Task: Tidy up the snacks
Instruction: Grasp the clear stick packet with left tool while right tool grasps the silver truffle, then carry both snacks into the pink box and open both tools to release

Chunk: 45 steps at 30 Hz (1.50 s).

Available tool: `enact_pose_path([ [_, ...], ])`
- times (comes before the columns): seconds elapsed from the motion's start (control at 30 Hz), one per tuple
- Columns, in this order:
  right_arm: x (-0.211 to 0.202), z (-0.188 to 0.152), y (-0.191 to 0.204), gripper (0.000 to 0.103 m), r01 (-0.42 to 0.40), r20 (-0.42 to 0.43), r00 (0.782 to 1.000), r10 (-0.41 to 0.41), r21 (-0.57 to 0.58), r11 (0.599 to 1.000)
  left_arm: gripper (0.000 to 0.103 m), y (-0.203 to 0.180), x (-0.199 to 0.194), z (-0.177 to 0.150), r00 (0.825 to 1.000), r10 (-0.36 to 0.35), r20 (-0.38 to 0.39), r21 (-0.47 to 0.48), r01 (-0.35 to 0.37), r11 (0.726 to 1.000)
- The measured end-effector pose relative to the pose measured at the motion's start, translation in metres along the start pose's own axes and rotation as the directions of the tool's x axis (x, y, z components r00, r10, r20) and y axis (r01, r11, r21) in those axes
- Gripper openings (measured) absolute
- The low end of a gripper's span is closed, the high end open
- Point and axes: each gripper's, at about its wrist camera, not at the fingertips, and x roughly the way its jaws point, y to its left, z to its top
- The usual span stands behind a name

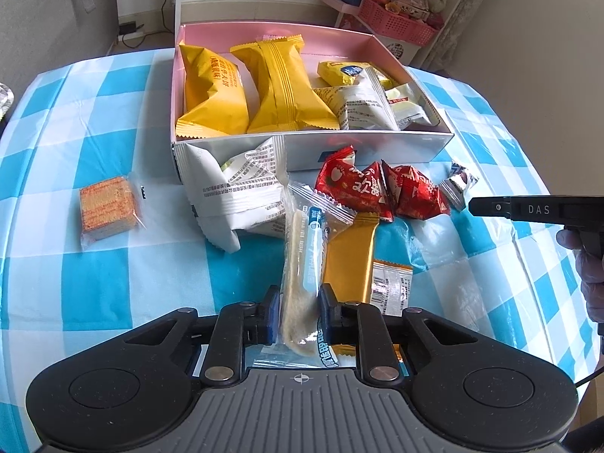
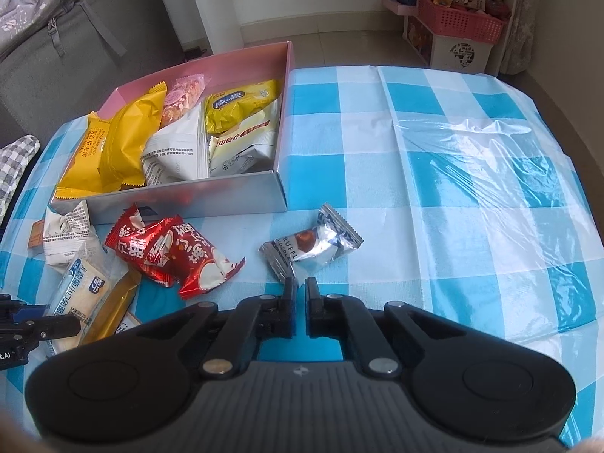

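Blue-and-white checked plastic cloth (image 2: 434,143) covers the surface.

- Box (image 1: 309,149): open, pink inside, silvery outer wall. Holds two large yellow packets (image 1: 241,90) at its left, white packets (image 1: 362,107) and a small yellow pack (image 1: 343,71) at its right.
- White printed packet (image 1: 241,192): on the cloth, leaning on the box's front wall.
- Red packets (image 1: 377,188): a loose cluster just before the box.
- Orange wafer block (image 1: 107,207): clear-wrapped, lying well apart to the left.
- Long clear-wrapped bar (image 1: 302,264): lies across a gold packet (image 1: 351,260).
- Silver truffle packet (image 2: 313,245): lies alone on the cloth, to the right of the red cluster.
- Left gripper (image 1: 298,317): jaws closed on the near end of the long bar, blue pads pressing either side.
- Right gripper (image 2: 301,298): jaws drawn almost together, tips at the near corner of the silver truffle packet; whether they pinch its edge cannot be told.
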Motion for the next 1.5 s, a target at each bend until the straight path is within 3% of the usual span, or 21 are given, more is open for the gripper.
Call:
enact_pose_path([
  [0.1,-0.003,0.000,0.000,0.005,-0.018,0.019,1.000,0.018,-0.011,1.000,0.018,-0.001,-0.003,-0.001,1.000,-0.006,0.002,-0.006,0.006,1.000],
  [0.23,0.001,0.003,-0.003,0.031,0.003,0.015,1.000,-0.003,0.034,0.999,0.018,-0.003,-0.005,-0.003,1.000,-0.010,0.002,-0.005,0.010,1.000],
  [0.5,0.011,0.017,-0.014,0.055,-0.031,0.045,0.999,0.022,0.207,0.978,0.019,-0.002,-0.003,-0.003,1.000,0.001,0.000,-0.020,-0.001,1.000],
  [0.67,0.026,0.021,-0.013,0.053,0.007,0.030,0.999,-0.016,0.263,0.965,0.019,0.000,-0.001,-0.004,1.000,0.010,-0.001,-0.038,-0.010,0.999],
  [0.77,0.027,0.019,-0.004,0.050,0.058,0.024,0.998,-0.065,0.214,0.975,0.019,0.001,-0.001,-0.004,1.000,0.006,0.002,-0.058,-0.006,0.998],
  [0.9,0.024,0.014,0.005,0.023,0.137,0.013,0.990,-0.139,0.109,0.985,0.018,-0.001,-0.004,-0.003,1.000,0.000,0.013,-0.065,0.001,0.998],
  [1.1,0.011,0.011,-0.011,0.017,0.085,-0.009,0.996,-0.085,0.181,0.980,0.017,-0.005,-0.013,-0.004,0.999,-0.004,0.034,-0.056,0.006,0.998],
  [1.5,-0.014,0.017,-0.018,0.017,-0.050,0.037,0.998,0.041,0.289,0.956,0.016,-0.004,-0.043,-0.001,0.993,-0.014,0.114,-0.100,0.025,0.995],
])
